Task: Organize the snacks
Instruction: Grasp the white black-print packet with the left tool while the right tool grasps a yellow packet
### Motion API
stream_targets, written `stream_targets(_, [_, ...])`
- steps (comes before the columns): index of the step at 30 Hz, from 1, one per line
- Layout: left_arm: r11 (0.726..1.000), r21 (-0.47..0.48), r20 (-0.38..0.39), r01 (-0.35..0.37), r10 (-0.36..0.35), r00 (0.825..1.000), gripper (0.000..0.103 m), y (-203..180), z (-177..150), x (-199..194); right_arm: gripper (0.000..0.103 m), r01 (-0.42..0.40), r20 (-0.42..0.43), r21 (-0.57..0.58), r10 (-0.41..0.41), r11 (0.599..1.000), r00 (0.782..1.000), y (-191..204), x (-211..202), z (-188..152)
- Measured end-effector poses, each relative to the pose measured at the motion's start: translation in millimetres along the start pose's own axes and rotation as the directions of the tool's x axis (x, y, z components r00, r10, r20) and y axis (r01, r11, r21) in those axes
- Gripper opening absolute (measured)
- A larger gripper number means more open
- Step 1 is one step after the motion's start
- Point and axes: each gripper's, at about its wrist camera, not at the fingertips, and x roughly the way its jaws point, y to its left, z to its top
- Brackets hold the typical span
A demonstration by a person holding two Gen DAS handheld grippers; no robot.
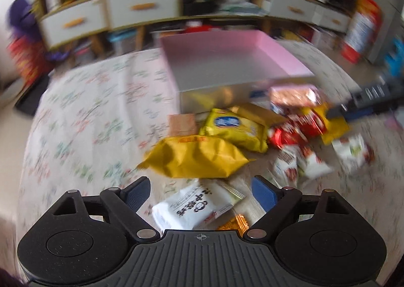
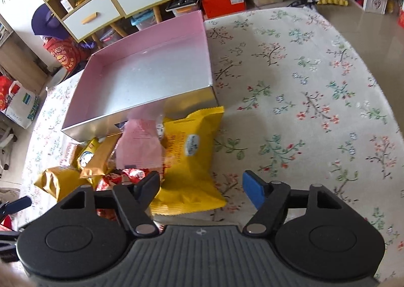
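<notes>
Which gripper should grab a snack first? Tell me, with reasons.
Probably the left. The left gripper stands open with the white packet directly between its fingers. The right gripper is open too, but the big yellow bag lies off-centre by one finger. The pink box is empty.

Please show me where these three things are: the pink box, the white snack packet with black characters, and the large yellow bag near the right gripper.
pink box [image 2: 141, 82], right wrist view, on its bare inner floor.
white snack packet [image 1: 192, 207], left wrist view, on its printed face.
large yellow bag [image 2: 189, 173], right wrist view, on its middle.
</notes>
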Motion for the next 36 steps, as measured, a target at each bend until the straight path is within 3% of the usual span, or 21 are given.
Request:
stream_targets(6, [0.991,0.123,-0.08,0.053,-0.043,0.996,0.076,-6.1,-6.7,18.9,0.06,0.001,-0.017,-0.003,-0.001,1.0,1.0,4.3,9.3,3.1])
stream_targets(10, [0.994,0.099,-0.09,0.054,-0.046,0.995,0.071,0.8,-6.2,24.3,0.053,0.028,-0.034,0.008,-0.027,1.0,0.999,2.8,14.5,4.2])
stream_targets(14, [0.992,0.118,-0.083,0.044,-0.034,0.996,0.071,4.2,-6.2,28.1,0.051,0.066,-0.019,-0.021,-0.067,0.998,0.998,6.0,13.2,3.7])
stream_targets(19, [0.995,0.054,-0.077,0.081,-0.077,0.994,0.072,15.5,-7.8,35.6,0.051,0.081,-0.03,-0.043,-0.083,0.996,0.996,8.3,18.8,-0.4])
stream_targets(24, [0.996,0.082,-0.144,0.041,-0.029,0.989,0.071,19.0,-15.6,39.7,0.051,0.094,-0.022,-0.064,-0.096,0.993,0.995,9.3,19.9,-3.1])
stream_targets(30, [0.998,0.051,-0.144,0.021,-0.013,0.989,0.069,20.3,-19.2,37.0,0.044,0.104,-0.011,-0.084,-0.105,0.991,0.994,11.3,18.5,-3.7])
stream_targets(34, [1.0,0.009,-0.137,-0.003,0.005,0.991,0.047,10.2,-19.0,33.0,0.041,0.106,-0.001,-0.087,-0.107,0.991,0.994,12.1,15.5,-4.6])
stream_targets(36, [1.0,0.0,-0.137,-0.028,0.028,0.99,0.046,3.8,-20.0,32.1,0.04,0.105,0.002,-0.086,-0.105,0.991,0.994,11.5,13.6,-4.7])
